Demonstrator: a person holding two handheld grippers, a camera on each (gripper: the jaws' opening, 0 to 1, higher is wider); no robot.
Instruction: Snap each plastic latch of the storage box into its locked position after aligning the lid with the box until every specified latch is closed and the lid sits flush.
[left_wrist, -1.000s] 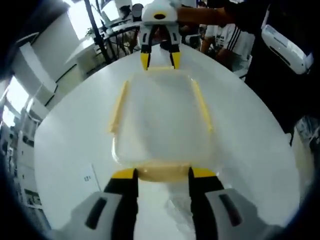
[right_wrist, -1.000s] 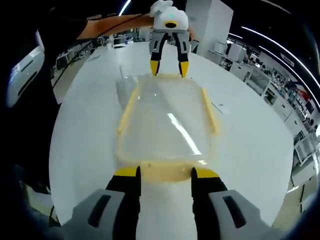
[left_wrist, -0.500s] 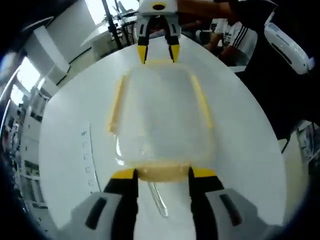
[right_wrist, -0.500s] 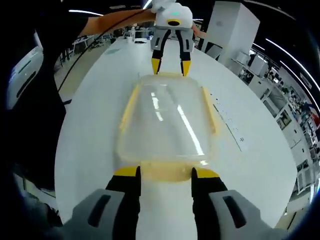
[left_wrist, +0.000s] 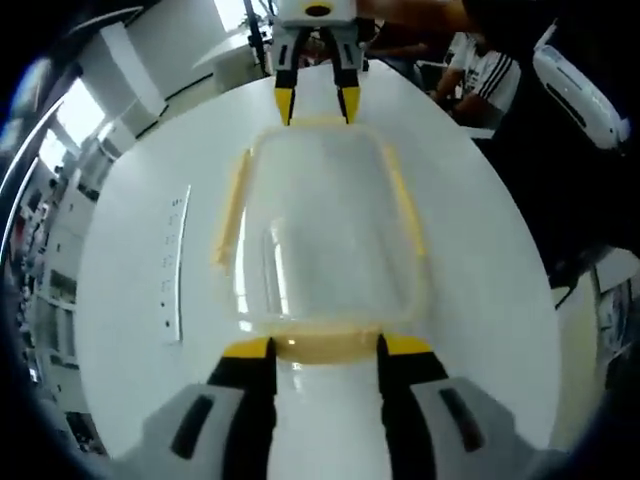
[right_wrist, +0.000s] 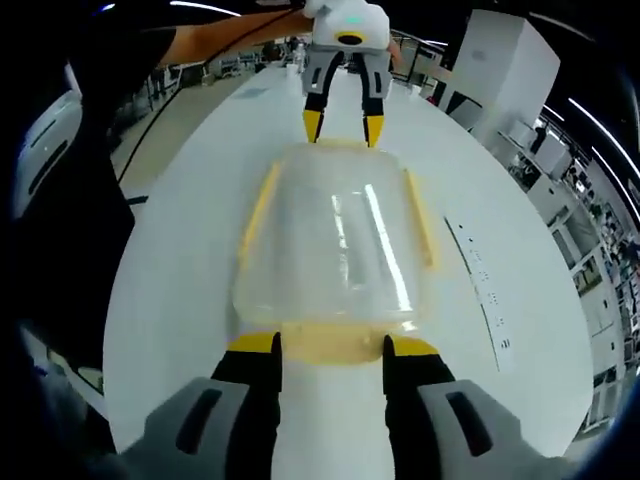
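Box (left_wrist: 320, 235) rotated on table (left_wrist: 130, 250); clear, lidded, yellow latches.

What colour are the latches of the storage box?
Pale yellow latches on a clear storage box, seen best in the right gripper view.

White table (left_wrist: 480, 260) (round), a ruler strip (left_wrist: 176, 262) lying on it

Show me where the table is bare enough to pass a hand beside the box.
Bare white round table runs along both long sides of the clear plastic storage box with yellow latches; a thin strip lies further out on one side. The short ends are crowded by the left gripper and right gripper.
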